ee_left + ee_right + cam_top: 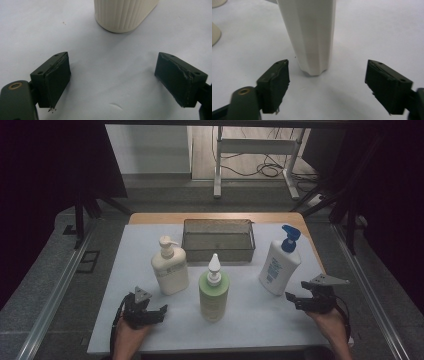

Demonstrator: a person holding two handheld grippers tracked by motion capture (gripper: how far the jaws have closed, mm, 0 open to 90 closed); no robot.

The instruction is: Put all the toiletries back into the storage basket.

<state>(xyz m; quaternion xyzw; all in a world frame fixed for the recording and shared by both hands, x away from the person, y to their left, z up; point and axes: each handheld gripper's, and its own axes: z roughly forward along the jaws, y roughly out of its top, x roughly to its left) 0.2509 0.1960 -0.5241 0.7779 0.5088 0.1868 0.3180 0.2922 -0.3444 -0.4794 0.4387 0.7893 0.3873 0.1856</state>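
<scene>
The right tongs point(299, 296) rest near the desk's point(260, 320) front right corner, spread wide with nothing between them, aimed at the white bottle with the blue pump point(278, 261) standing just ahead. The left tongs point(151, 309), also spread and bare, sit near the front left corner, facing the cream pump bottle point(169, 266).

Lab, dark curtains point(50, 165) (test rig), cables point(265, 169)

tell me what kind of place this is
Probably a lab set up for recording handling tasks, not a home. A table under a white sheet stands between dark curtains, rails run along its sides, and loose cables lie on the floor behind.
</scene>
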